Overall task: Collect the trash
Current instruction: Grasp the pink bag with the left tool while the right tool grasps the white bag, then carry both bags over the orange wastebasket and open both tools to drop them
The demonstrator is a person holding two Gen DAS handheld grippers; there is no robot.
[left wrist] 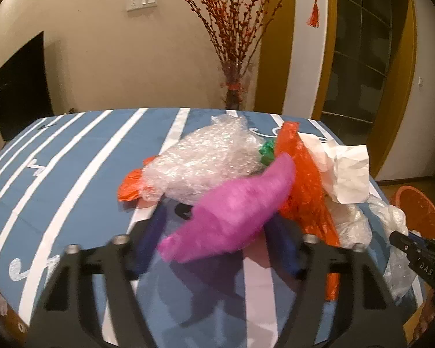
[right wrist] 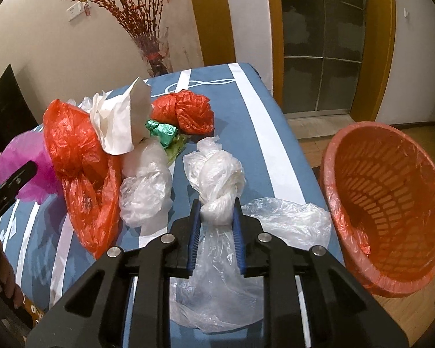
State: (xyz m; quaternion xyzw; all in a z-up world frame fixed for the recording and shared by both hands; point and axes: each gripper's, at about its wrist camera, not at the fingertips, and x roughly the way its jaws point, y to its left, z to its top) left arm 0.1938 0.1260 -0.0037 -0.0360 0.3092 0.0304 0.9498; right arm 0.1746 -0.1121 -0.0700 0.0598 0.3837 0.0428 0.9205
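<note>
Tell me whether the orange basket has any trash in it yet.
Empty, as far as shows: the basket stands tilted beside the table, and its visible inside shows only bare lattice and an orange liner. Its lower part is out of view.

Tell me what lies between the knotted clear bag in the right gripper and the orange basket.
A flattened clear plastic bag on the table edge, between the knotted clear bag and the orange basket; the right wrist view shows it.

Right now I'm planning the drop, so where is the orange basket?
In the right wrist view the orange basket sits at the right, beside and below the striped table edge, tilted, its mouth facing the camera.
</note>
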